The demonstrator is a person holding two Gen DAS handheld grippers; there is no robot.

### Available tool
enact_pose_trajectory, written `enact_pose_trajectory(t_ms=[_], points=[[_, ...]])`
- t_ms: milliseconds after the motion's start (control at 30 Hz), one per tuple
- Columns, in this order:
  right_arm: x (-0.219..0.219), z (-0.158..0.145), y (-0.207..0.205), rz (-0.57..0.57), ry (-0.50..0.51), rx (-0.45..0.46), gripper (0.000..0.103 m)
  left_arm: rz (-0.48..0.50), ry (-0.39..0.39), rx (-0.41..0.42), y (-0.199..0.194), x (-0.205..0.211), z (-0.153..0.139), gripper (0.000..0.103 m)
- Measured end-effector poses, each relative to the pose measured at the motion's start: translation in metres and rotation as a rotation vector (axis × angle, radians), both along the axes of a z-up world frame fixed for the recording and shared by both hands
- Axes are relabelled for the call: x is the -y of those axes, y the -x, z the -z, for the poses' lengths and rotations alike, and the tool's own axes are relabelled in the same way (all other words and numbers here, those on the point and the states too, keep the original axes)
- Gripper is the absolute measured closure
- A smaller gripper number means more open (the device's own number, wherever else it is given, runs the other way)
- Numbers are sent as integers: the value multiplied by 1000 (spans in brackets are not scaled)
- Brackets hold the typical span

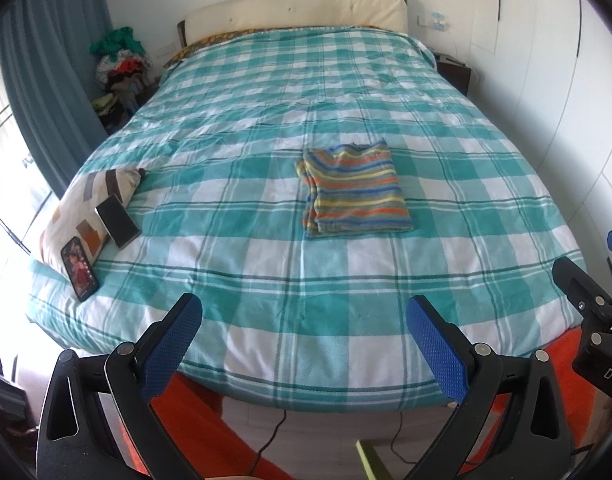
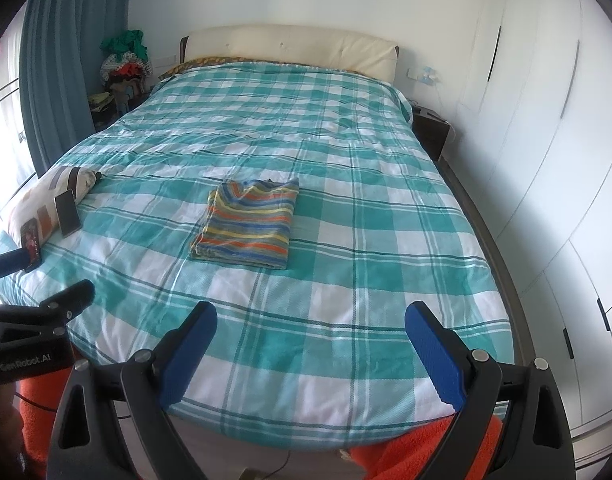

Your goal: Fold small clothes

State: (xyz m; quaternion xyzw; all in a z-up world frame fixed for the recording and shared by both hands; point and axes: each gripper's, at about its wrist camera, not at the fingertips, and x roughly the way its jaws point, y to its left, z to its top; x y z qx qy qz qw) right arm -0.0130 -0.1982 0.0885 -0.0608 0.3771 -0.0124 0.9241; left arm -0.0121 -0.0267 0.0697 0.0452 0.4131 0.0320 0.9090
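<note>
Teal-and-white check on the bedspread. Orange, yellow, blue and grey stripes across the folded knit garment. Blue textured pads on black gripper frames. Cream headboard, blue-grey curtain, orange rug, white wardrobe doors.

Daylight entered from the window left of both grippers, overexposing it. Fisheye distortion curved frame edges; corners were vignetted black.
</note>
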Motion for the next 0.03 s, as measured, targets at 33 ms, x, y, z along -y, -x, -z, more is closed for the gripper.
enact_pose_trajectory(t_ms=[33], points=[[0,0,0,1,-1,1,9,-1,-17,10,1,2,-1,1]])
